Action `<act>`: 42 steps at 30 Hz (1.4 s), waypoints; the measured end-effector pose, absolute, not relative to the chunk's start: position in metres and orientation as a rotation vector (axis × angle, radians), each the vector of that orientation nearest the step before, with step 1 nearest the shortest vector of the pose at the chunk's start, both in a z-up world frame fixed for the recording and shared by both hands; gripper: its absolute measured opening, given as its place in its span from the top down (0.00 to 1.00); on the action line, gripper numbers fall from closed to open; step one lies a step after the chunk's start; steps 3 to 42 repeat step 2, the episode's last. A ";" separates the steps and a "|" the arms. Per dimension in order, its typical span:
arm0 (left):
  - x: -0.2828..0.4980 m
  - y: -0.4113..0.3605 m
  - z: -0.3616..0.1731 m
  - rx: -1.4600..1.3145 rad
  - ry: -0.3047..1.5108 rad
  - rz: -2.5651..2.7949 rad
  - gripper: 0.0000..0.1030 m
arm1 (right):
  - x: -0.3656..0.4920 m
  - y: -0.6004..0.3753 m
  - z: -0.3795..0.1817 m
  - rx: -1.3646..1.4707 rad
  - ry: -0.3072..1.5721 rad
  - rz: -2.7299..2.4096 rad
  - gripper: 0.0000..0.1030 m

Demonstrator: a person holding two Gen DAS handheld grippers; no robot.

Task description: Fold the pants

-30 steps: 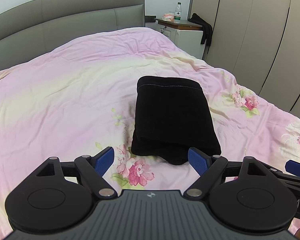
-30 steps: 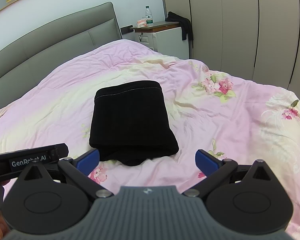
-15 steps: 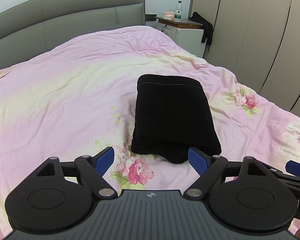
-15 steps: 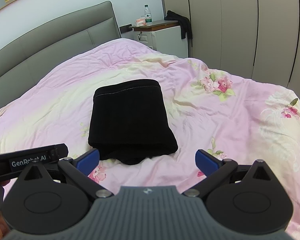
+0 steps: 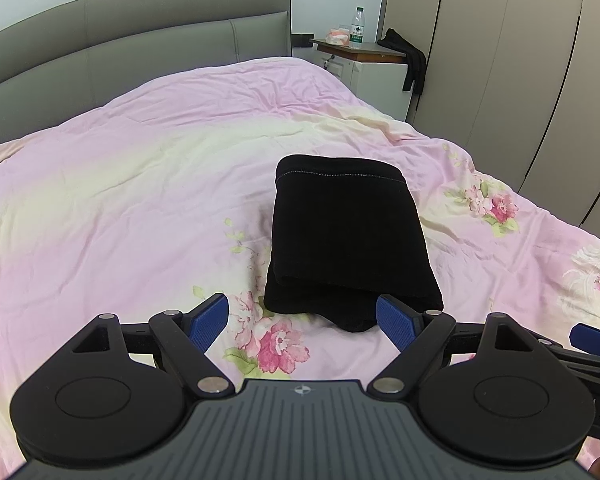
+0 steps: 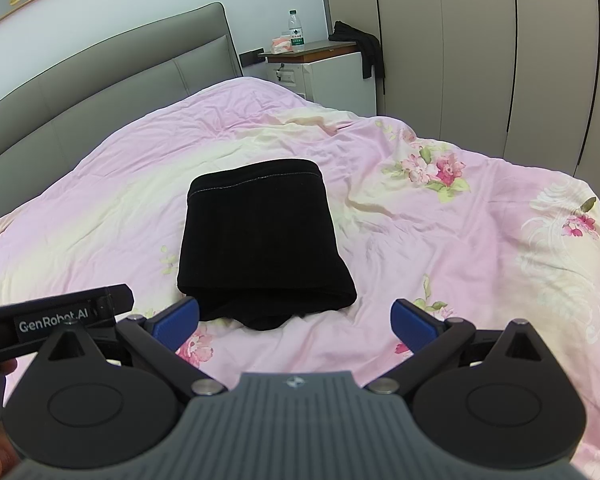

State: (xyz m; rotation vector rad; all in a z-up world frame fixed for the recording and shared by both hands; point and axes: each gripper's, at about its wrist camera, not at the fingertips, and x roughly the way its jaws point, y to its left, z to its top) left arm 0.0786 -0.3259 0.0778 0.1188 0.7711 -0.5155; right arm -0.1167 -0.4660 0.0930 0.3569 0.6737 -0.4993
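Note:
The black pants [image 5: 346, 240] lie folded into a compact rectangular stack on the pink floral duvet [image 5: 120, 208]; they also show in the right wrist view [image 6: 260, 244]. A small bit of fabric pokes out at the stack's near edge. My left gripper [image 5: 302, 322] is open and empty, held just short of the stack's near edge. My right gripper [image 6: 296, 320] is open and empty, also just short of that edge. The left gripper's body shows at the right wrist view's left edge [image 6: 52, 316].
A grey padded headboard [image 5: 140, 40] runs along the far side. A white nightstand [image 5: 364, 64] with a water bottle [image 5: 356, 28] stands at the back right, dark cloth draped over its side. Beige wardrobe doors [image 5: 520, 60] line the right.
Both grippers have drifted back and up slightly, so the folded pants appear a little farther away. Both grippers stay open; the pants have not moved.

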 end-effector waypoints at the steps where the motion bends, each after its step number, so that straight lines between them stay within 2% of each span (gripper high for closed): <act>1: 0.078 -0.326 0.078 0.119 0.768 -0.515 0.05 | -0.117 -0.466 0.093 0.356 0.674 -0.500 0.05; 42: 0.078 -0.326 0.079 0.119 0.767 -0.515 0.05 | -0.116 -0.466 0.093 0.355 0.675 -0.500 0.05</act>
